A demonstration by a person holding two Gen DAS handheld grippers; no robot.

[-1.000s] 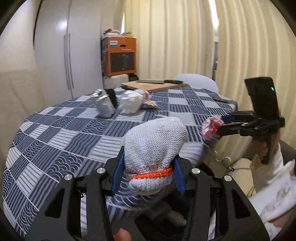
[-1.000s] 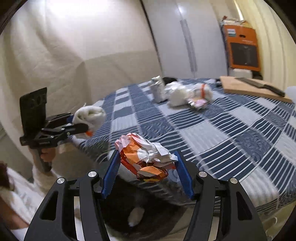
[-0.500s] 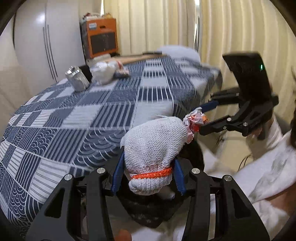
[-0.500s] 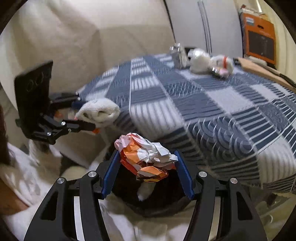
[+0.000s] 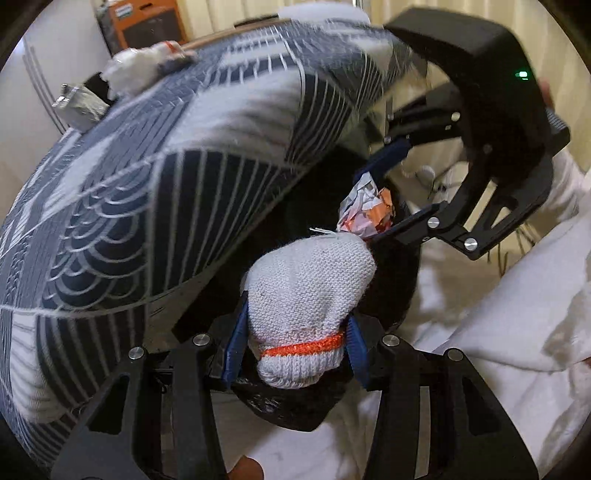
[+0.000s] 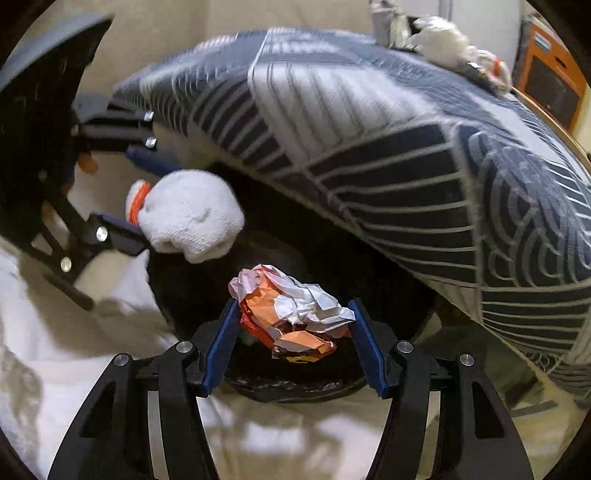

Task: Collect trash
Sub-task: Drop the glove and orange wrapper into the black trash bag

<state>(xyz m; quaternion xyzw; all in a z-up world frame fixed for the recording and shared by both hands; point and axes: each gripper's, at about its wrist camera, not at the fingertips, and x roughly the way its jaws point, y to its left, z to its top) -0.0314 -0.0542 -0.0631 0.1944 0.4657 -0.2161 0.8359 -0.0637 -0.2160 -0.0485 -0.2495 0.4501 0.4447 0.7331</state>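
We hold a balled-up white sock (image 5: 310, 288) tight in our left gripper (image 5: 295, 354) and a crumpled wrapper (image 6: 291, 314) tight in our right gripper (image 6: 293, 343), both just over the dark bin (image 6: 295, 387) beside the tabletop (image 6: 369, 147).

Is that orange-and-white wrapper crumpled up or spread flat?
Crumpled. The wrapper is a creased wad pinched between the right claw's blue pads.

Blurred by motion: patterned cloth (image 5: 207, 122) over the counter and white wads (image 6: 443, 33) at its far edge. Mostly hidden behind glove (image 5: 310, 295) and wrapper (image 6: 295, 317): dark bin (image 6: 295, 387) below.
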